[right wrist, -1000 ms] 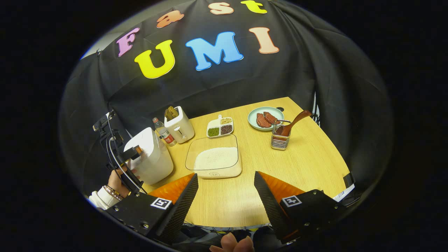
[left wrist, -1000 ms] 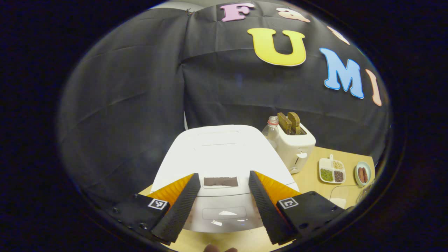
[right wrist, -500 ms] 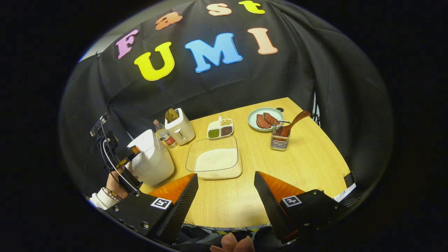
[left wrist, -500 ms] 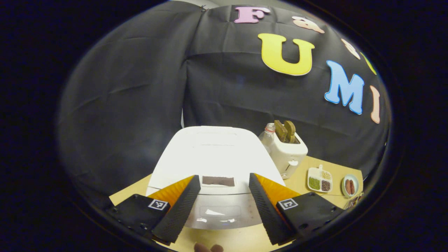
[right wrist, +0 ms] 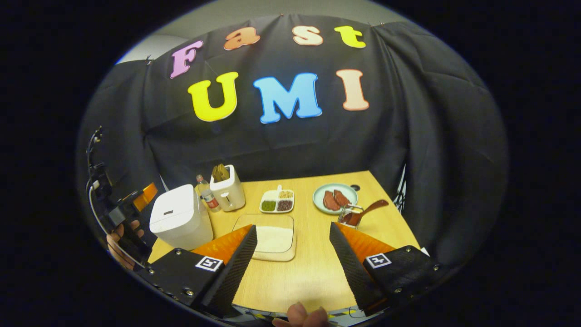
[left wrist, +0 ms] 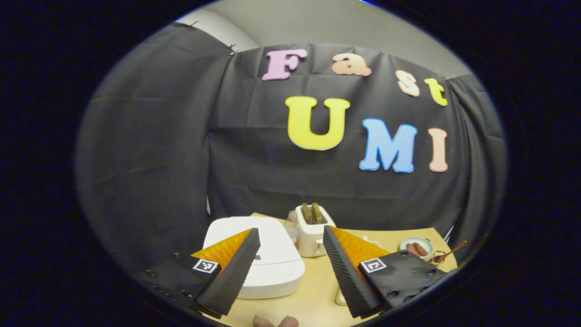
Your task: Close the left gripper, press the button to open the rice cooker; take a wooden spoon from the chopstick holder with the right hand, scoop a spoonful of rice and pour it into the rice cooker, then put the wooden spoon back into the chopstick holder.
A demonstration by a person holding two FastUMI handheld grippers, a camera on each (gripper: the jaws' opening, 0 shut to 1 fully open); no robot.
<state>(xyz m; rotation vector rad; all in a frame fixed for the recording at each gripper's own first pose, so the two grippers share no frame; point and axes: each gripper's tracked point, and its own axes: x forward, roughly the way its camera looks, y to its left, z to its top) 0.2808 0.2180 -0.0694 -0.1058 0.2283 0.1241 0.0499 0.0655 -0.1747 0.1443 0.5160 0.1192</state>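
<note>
The white rice cooker (left wrist: 268, 259) (right wrist: 180, 221) stands with its lid down at the table's left end. My left gripper (left wrist: 290, 236) is open and hangs well back from it. In the right gripper view that left gripper (right wrist: 131, 206) is off to the cooker's left, held by a hand. A wooden spoon (right wrist: 365, 210) (left wrist: 449, 252) leans in the wire chopstick holder (right wrist: 350, 214) at the right. A clear tray of rice (right wrist: 274, 236) lies mid-table. My right gripper (right wrist: 292, 234) is open, above the table's near edge, with nothing between its fingers.
Behind the cooker are a plastic bottle (right wrist: 206, 194) and a white toaster (right wrist: 228, 187) (left wrist: 312, 228) holding bread. A divided dish of beans (right wrist: 277, 202) and a green plate of meat (right wrist: 335, 198) sit toward the back. The black cloth wall closes in the back and sides.
Both grippers have pulled back and up from the table. The rice cooker, close under the left gripper's fingers before, is now farther off and smaller. Both stay open.
</note>
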